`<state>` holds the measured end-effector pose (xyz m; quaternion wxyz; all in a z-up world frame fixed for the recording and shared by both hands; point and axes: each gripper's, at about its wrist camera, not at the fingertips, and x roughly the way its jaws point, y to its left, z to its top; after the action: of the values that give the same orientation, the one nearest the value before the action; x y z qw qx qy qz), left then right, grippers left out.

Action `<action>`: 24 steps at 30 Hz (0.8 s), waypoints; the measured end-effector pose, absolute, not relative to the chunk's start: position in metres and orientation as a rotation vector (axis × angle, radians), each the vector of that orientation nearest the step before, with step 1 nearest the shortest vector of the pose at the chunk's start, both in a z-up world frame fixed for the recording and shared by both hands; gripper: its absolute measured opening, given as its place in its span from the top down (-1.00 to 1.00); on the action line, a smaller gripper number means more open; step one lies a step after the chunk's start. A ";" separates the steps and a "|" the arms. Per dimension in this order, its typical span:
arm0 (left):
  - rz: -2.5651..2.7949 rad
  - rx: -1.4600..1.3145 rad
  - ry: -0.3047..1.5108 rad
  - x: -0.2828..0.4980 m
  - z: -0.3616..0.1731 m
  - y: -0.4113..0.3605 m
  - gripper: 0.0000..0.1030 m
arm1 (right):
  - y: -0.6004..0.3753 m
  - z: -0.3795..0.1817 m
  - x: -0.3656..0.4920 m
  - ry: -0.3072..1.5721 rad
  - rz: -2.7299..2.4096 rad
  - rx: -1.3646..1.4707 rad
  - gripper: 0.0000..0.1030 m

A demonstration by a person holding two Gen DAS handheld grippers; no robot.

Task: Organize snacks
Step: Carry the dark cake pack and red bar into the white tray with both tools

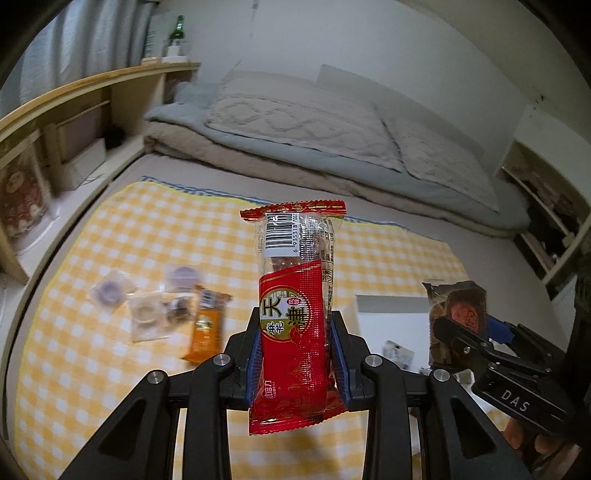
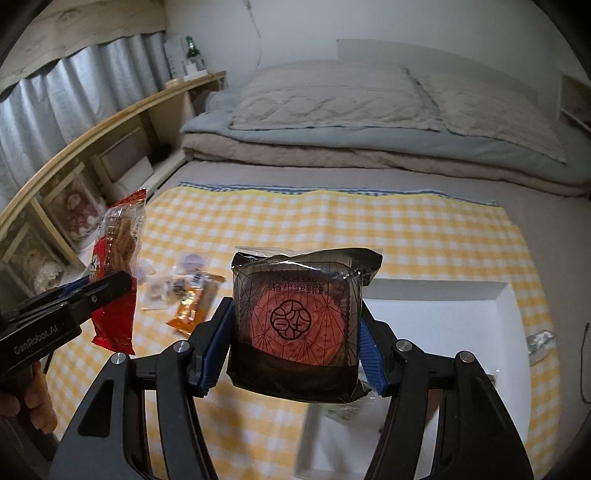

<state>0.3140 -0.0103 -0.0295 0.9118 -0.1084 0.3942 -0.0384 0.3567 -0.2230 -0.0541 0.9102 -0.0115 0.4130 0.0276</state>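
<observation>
My left gripper (image 1: 297,354) is shut on a tall red snack packet (image 1: 295,314) with a barcode, held upright above the yellow checked cloth (image 1: 110,229). It also shows in the right wrist view (image 2: 114,266). My right gripper (image 2: 295,332) is shut on a black-wrapped mooncake packet (image 2: 299,321), held above a white tray (image 2: 461,314). That packet also shows in the left wrist view (image 1: 458,310). An orange packet (image 1: 207,325) and several small clear-wrapped snacks (image 1: 147,310) lie on the cloth at the left.
The cloth lies on a bed with folded blankets and pillows (image 1: 314,122) at the back. A wooden shelf (image 1: 74,110) runs along the left side with a green bottle (image 1: 177,33) on top. A silver wrapper (image 2: 539,341) lies right of the tray.
</observation>
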 end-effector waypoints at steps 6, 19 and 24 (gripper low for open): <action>-0.142 -0.220 0.824 0.328 -0.036 -0.036 0.37 | -0.257 -0.056 0.351 0.860 0.005 -0.007 -0.21; -0.260 -0.256 0.876 0.386 -0.067 -0.102 0.38 | -0.334 -0.054 0.338 0.861 -0.099 0.040 -0.21; -0.284 -0.255 0.892 0.407 -0.082 -0.129 0.37 | -0.362 -0.056 0.335 0.860 -0.139 0.051 -0.21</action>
<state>0.4075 -0.1295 -0.0818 0.8847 -0.1224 0.4285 -0.1366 0.3347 -0.3624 -0.0559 0.9063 0.0249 0.4164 -0.0675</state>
